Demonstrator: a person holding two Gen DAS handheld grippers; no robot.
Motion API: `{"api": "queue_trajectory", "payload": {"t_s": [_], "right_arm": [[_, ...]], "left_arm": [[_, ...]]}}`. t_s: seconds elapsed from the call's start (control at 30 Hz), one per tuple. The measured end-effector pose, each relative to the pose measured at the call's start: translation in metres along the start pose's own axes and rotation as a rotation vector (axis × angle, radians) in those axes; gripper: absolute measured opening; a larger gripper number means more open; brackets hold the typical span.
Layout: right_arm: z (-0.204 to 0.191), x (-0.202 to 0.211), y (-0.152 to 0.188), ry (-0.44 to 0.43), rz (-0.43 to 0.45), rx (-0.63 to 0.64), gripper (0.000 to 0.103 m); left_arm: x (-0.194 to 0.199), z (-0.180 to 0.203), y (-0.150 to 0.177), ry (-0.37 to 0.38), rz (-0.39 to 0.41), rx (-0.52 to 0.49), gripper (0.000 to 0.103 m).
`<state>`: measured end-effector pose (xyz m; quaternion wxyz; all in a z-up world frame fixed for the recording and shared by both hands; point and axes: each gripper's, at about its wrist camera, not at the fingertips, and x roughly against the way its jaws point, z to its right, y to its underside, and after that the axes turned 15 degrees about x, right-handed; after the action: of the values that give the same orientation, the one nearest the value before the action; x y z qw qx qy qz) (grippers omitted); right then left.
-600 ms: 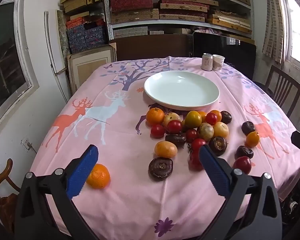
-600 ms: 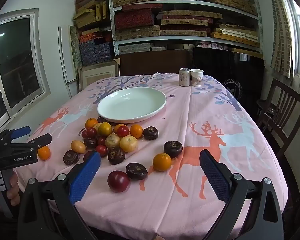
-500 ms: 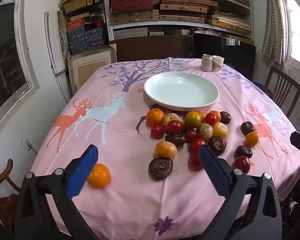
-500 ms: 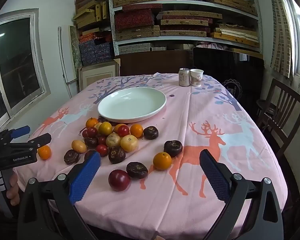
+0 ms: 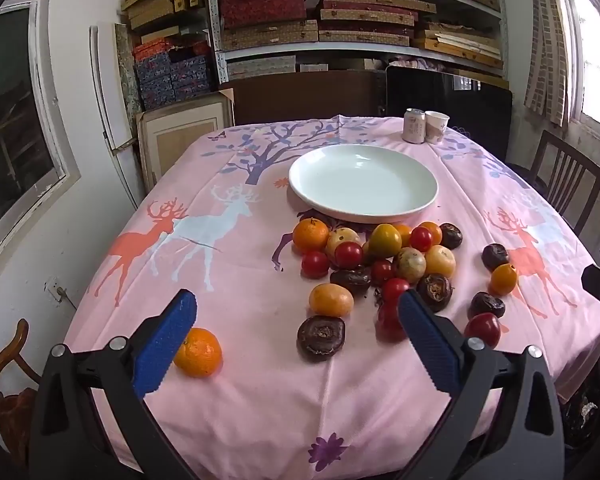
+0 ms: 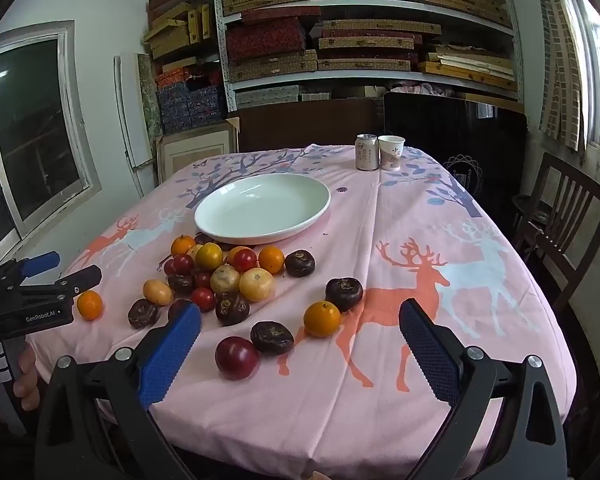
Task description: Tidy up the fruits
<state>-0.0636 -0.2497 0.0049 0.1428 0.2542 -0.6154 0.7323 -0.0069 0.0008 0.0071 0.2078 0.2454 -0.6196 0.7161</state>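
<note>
A pile of mixed fruit (image 5: 380, 256) lies on the pink deer tablecloth just in front of an empty white plate (image 5: 363, 182). It holds oranges, red tomatoes, yellow fruits and dark brown ones. A lone orange (image 5: 198, 352) sits beside the left pad of my left gripper (image 5: 296, 332), which is open over the near edge and holds nothing. My right gripper (image 6: 300, 338) is open too, hovering above a dark red fruit (image 6: 236, 357), a brown fruit (image 6: 272, 337) and an orange (image 6: 322, 319). The plate (image 6: 262, 208) lies beyond them.
A drink can (image 6: 366, 152) and a paper cup (image 6: 391, 153) stand at the table's far edge. A wooden chair (image 6: 560, 216) is at the right. Shelves of boxes (image 6: 340, 32) fill the back wall. The left gripper's handle and a hand (image 6: 24, 376) show at the right view's left edge.
Both views have shifted only slightly; the table sits a little lower in the left wrist view. No fruit has moved and both grippers stay open.
</note>
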Motion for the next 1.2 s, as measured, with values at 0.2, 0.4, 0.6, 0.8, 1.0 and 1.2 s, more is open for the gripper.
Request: {"api": "queue_trajectory", "payload": {"t_s": [0.2,0.4,0.6,0.8,1.0,1.2], "right_arm": [[0.0010,-0.0015,0.0012,-0.002,-0.004,-0.001,0.100],[0.0007,-0.0014,0.0003,-0.003,-0.007,-0.003,0.099],[0.0001,-0.0018,-0.0004,-0.002,-0.009,-0.003,0.099],[0.0015,0.0000,-0.0007,-0.004,-0.011,-0.004,0.099],[-0.0013,-0.0050,0.0006,-0.006,-0.016,-0.003,0.099],[-0.0030,-0.0056,0.0013,-0.012,-0.020,-0.005,0.099]], "left_arm": [[-0.0027,0.0002,0.0001,0.000,-0.001,0.002,0.099],[-0.0036,-0.0011,-0.0006,0.001,0.000,0.005,0.099],[-0.0035,-0.0011,-0.0004,0.001,0.000,0.004,0.099],[-0.0040,-0.0013,-0.0002,0.001,-0.002,0.004,0.099],[-0.0051,-0.0013,0.0009,0.002,-0.004,0.002,0.099],[-0.0048,-0.0009,0.0010,0.001,-0.004,0.000,0.099]]}}
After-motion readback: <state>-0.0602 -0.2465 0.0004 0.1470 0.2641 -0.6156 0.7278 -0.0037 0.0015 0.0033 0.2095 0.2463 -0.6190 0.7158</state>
